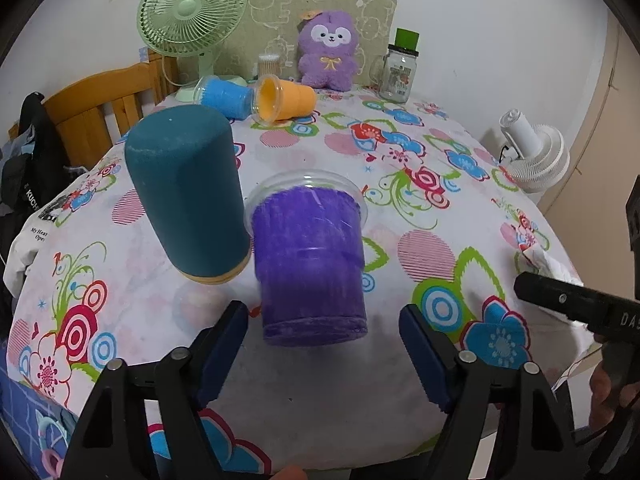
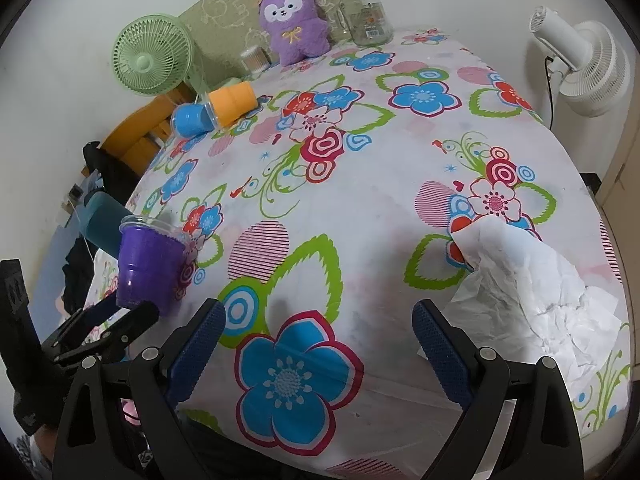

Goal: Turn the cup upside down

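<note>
- A wooden chair back [image 1: 100, 100] shows past the far left edge of the table, with dark clothing [image 1: 28, 168] hanging beside it.
- A green desk fan [image 1: 192, 12] stands at the far left corner of the table, in front of a pale patterned board [image 1: 320, 4] leaning on the wall.
- A teal bottle [image 1: 188, 192] stands bottom-up and tilted on the floral tablecloth [image 1: 400, 216], its tan-rimmed end down; it sits just left of the purple cup.
- A blue cup [image 1: 226, 98] and an orange cup [image 1: 284, 98] lie on their sides near the fan, touching, the orange one's mouth facing the camera.
- The purple cup [image 1: 310, 256], a clear plastic cup with purple lining, stands upright, mouth up, near the table's front left edge, touching or nearly touching the teal bottle.
- The left gripper [image 1: 324, 340] is released: its blue-padded jaws are spread wide on either side of the purple cup's base, and neither pad touches it. In the right wrist view this gripper [image 2: 116, 316] appears low at the left, just below the cup [image 2: 146, 264].
- A purple plush toy [image 1: 328, 52] sits at the back centre against the board.
- A glass jar [image 1: 396, 72] with a green cap on top stands right of the plush.
- The right gripper [image 2: 320, 344] is also released, its jaws wide apart above a blue flower on the cloth, holding nothing, well to the right of the purple cup.
- A crumpled white tissue [image 2: 528, 280] lies on the cloth by the right gripper's right finger.
- A white fan [image 2: 584, 68] stands off the table's far right edge.
</note>
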